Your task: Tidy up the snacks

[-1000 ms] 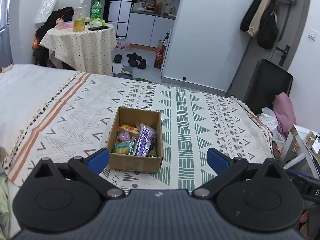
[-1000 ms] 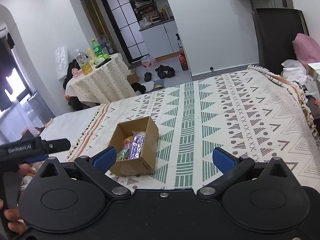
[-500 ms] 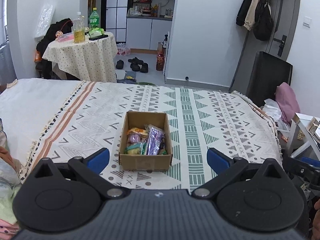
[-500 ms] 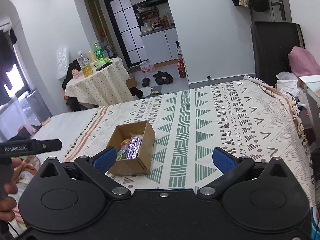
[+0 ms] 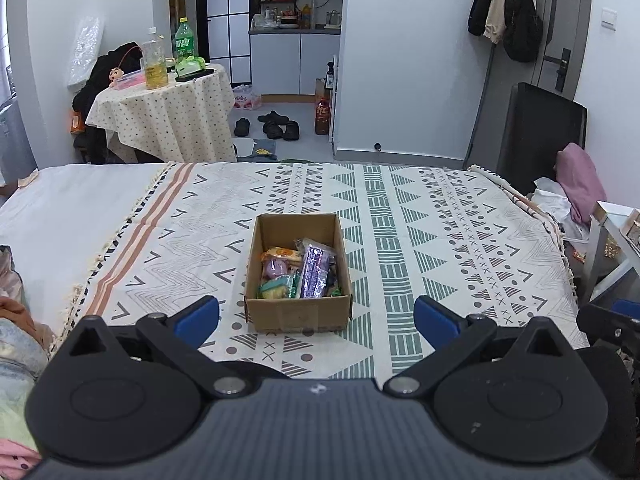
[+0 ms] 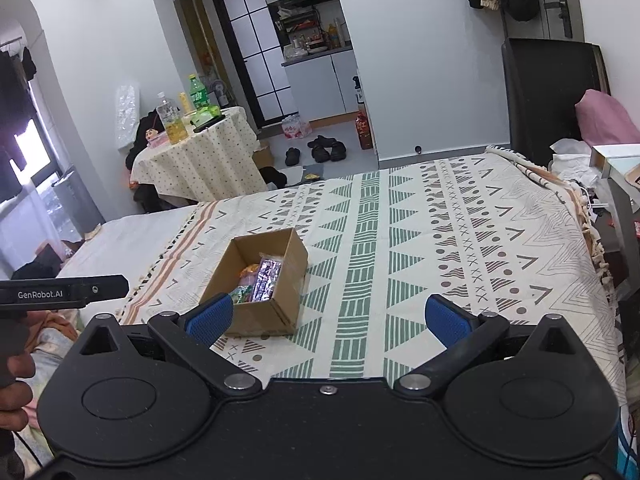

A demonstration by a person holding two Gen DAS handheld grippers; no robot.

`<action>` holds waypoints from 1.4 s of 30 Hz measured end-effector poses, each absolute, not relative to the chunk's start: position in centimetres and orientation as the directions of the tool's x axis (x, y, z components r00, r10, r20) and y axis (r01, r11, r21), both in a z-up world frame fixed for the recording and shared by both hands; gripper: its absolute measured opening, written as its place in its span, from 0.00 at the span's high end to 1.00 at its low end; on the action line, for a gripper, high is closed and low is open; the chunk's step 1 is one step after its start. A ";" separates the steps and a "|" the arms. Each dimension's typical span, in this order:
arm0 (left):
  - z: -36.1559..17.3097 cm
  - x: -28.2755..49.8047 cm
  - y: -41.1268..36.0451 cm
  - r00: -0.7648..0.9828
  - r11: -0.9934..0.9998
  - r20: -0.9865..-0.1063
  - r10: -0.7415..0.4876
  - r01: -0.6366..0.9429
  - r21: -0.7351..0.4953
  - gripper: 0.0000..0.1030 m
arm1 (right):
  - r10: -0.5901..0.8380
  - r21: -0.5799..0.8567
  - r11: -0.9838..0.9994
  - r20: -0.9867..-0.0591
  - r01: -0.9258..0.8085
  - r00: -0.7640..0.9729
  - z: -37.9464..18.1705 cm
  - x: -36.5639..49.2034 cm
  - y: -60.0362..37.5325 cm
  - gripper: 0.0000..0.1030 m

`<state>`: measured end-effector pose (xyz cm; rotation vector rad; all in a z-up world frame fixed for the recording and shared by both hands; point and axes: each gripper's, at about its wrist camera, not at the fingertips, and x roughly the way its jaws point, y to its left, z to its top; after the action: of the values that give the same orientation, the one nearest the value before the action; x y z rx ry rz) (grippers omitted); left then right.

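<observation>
An open cardboard box (image 5: 298,314) sits on the patterned bedspread (image 5: 440,248), holding several snack packets, among them a purple wrapper (image 5: 316,270) and an orange one (image 5: 280,254). My left gripper (image 5: 316,318) hangs open in front of the box, its blue pads wide apart and holding nothing. In the right wrist view the same box (image 6: 262,316) lies left of centre with the purple wrapper (image 6: 268,276) showing. My right gripper (image 6: 328,318) is open and empty, its left pad overlapping the box's near corner in the image.
A round table (image 5: 160,120) with bottles stands beyond the bed at the left. Shoes (image 5: 276,126) lie on the floor. A black chair (image 5: 540,128) and a pink cushion (image 5: 580,180) are at the right. A hand (image 6: 14,380) holds the left gripper's body (image 6: 60,290).
Both grippers have drawn back and levelled out; the box now sits centred between the left gripper's pads. Both grippers stay open and empty.
</observation>
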<state>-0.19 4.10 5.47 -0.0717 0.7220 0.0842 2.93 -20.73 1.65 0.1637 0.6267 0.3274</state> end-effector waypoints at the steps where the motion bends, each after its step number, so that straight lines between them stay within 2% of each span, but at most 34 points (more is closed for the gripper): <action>1: 5.4 -0.2 4.1 0.746 0.994 -0.664 0.053 -0.103 -0.036 0.00 | 0.352 0.250 0.935 -0.548 -0.253 0.759 1.6 3.0 -20.7 0.00; 42: 5.5 0.1 4.1 0.752 0.995 -0.657 0.047 -0.093 -0.035 0.00 | 0.359 0.258 0.932 -0.556 -0.255 0.750 1.3 3.5 -20.0 0.00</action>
<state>0.14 4.12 5.49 -0.0673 0.7155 0.0765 3.47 -20.01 1.35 0.1701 0.6406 0.3370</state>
